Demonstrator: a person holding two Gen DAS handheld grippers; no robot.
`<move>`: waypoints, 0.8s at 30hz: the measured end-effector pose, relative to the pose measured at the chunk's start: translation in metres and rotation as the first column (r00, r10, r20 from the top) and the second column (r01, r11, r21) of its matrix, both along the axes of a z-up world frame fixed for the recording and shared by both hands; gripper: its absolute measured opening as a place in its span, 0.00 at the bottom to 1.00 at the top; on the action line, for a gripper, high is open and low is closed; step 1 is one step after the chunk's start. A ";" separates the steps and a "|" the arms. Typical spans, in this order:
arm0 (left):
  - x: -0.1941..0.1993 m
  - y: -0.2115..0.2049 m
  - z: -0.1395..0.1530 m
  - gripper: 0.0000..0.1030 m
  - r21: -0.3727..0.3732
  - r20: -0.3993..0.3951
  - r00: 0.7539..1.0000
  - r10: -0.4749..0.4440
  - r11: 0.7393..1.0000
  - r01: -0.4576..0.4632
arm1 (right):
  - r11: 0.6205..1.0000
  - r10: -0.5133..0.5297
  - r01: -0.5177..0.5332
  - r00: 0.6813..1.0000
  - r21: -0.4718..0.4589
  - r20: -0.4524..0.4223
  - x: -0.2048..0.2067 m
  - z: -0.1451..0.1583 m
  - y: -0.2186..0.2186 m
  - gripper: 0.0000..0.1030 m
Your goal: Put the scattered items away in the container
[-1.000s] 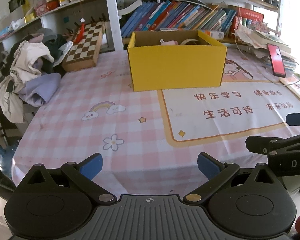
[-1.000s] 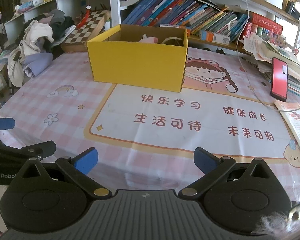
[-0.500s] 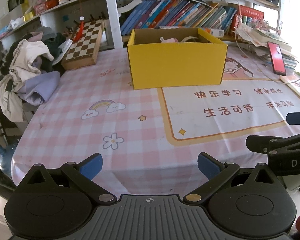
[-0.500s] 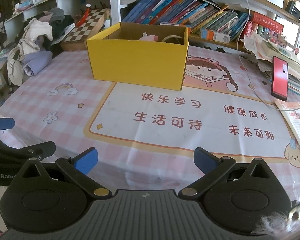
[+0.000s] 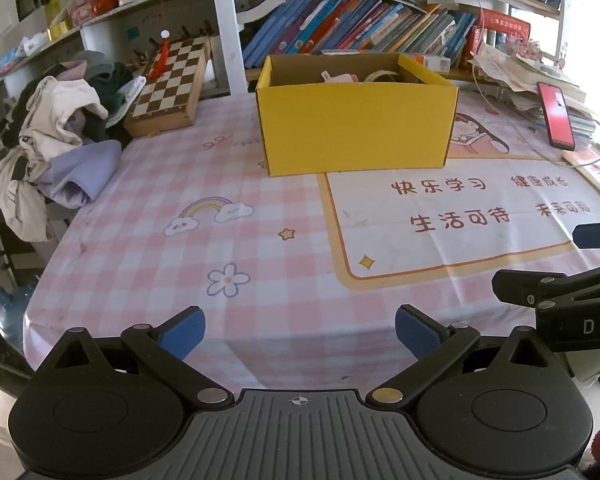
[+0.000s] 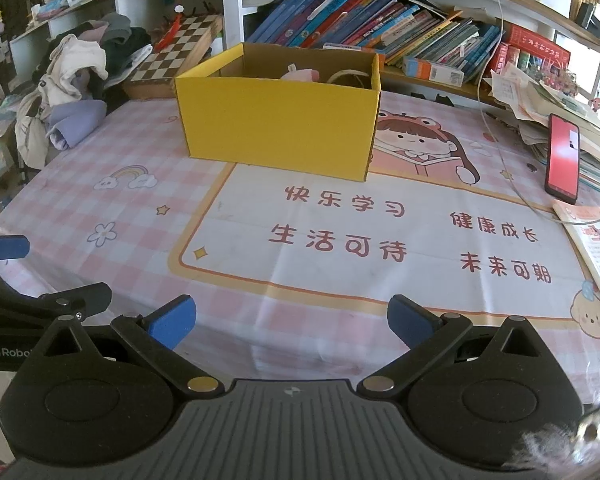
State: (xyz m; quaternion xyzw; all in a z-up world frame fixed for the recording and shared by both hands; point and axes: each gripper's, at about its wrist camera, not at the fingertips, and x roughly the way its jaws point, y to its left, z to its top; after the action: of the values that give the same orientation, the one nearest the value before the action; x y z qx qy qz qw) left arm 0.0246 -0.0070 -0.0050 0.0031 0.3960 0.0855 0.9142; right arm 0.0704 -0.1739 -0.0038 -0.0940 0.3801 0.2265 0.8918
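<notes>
Grippers parked at the near table edge, yellow box straight ahead across the cloth.

Left gripper [image 5: 300, 330] and right gripper [image 6: 292, 318] both stand wide open and empty, well short of the yellow box [image 5: 356, 128], whose long side faces them; a pink item [image 6: 300, 75] already lies inside, and no loose item shows on the tablecloth [image 5: 260, 208] between, so neither hand is clearly nearer.
</notes>
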 end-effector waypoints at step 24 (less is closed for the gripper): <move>0.003 -0.004 0.000 1.00 0.000 -0.002 1.000 0.007 1.000 -0.007 | 1.000 -0.001 0.001 1.000 0.002 -0.002 0.002 0.000 -0.003 1.00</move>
State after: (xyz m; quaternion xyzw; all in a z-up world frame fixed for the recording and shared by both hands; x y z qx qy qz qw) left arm 0.0271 -0.0114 -0.0049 0.0018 0.3969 0.0884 0.9136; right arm 0.0725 -0.1767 -0.0041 -0.0927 0.3807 0.2265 0.8917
